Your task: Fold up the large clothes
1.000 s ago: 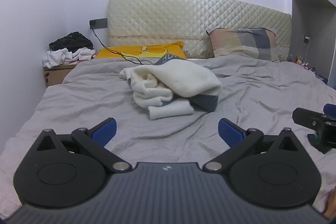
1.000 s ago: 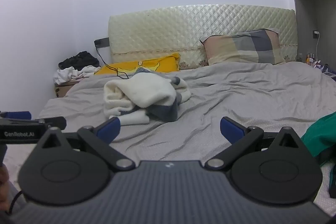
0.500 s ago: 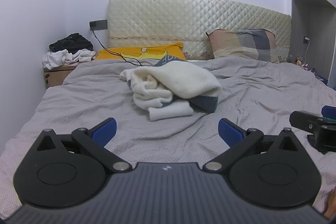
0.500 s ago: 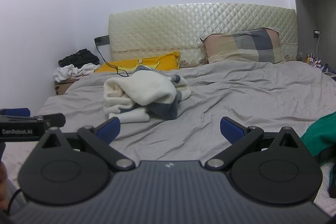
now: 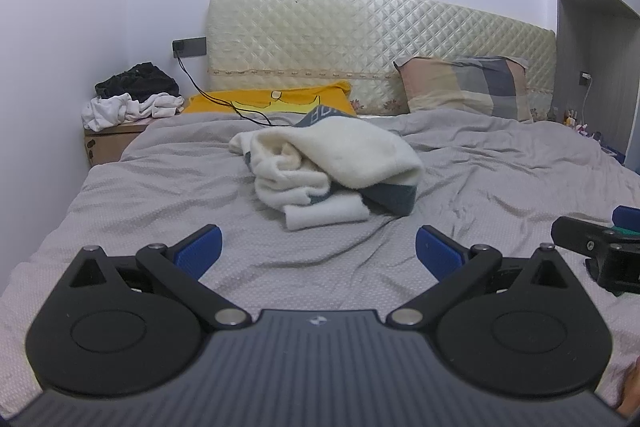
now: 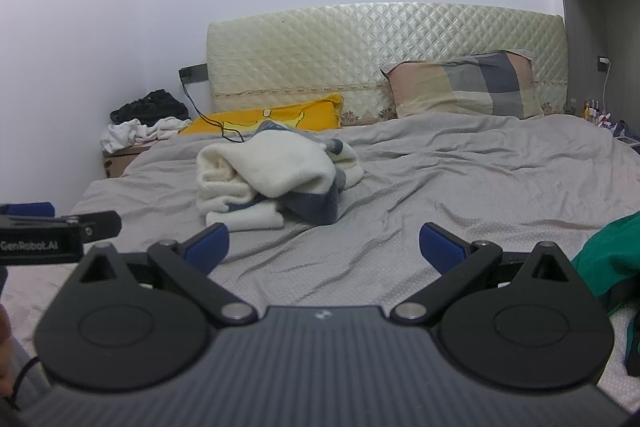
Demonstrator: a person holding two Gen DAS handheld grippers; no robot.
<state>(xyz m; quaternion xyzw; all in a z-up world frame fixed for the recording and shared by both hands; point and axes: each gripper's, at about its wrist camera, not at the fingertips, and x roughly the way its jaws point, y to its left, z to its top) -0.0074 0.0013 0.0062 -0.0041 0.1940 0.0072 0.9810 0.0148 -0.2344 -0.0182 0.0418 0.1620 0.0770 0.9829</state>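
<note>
Left gripper [image 5: 318, 247] low in frame, fingers spread wide and holding nothing, hovering over bare grey bedsheet [image 5: 168, 183], likely staged for a reach. Right gripper [image 6: 324, 245] likewise, fingers apart and empty. Green garment [image 6: 612, 251] bunched at right edge of right view, just beside that gripper. Farther up, centre frame, cream and grey fleece garment [image 5: 332, 167] heaped on bed, unfolded, well apart from both. Beyond, yellow pillow [image 5: 272, 99] against headboard [image 5: 360, 43].

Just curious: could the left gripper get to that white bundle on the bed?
Probably yes. The left gripper is open, and only bare grey sheet lies between it and the bundle.
</note>
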